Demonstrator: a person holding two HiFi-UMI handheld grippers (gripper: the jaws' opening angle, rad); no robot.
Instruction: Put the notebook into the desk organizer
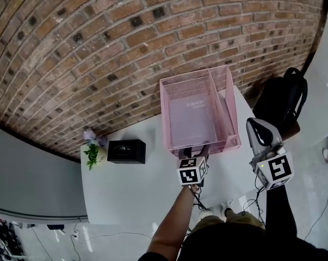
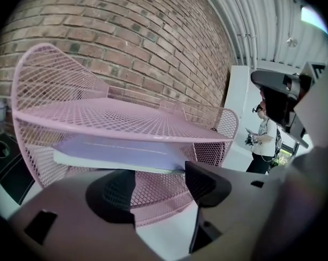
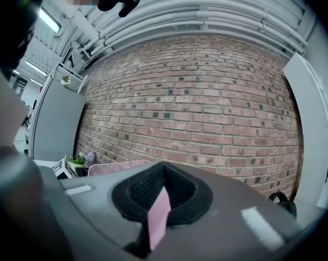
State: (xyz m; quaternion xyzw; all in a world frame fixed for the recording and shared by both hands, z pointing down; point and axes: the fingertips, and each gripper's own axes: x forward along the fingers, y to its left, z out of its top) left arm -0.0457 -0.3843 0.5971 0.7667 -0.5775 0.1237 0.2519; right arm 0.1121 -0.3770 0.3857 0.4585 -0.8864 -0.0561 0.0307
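Observation:
The pink wire-mesh desk organizer [image 1: 224,91] stands on the white table [image 1: 131,189] against the brick wall. The lavender notebook [image 1: 190,121] lies flat in its lower tier, under the upper shelf [image 2: 120,118]. In the left gripper view the notebook [image 2: 115,150] rests on the mesh, its near edge just beyond the jaws. My left gripper [image 2: 158,188] is open at the organizer's front, its pads clear of the notebook. My right gripper [image 1: 256,128] hovers right of the organizer, off the table's edge, shut [image 3: 164,181], with a thin pink sliver showing in the slit.
A black box [image 1: 126,151] and a small potted plant [image 1: 91,150] sit on the table's left part. A black bag [image 1: 283,99] stands on the floor at the right. A person [image 2: 264,140] stands far off beside a white cabinet. Cables lie on the floor.

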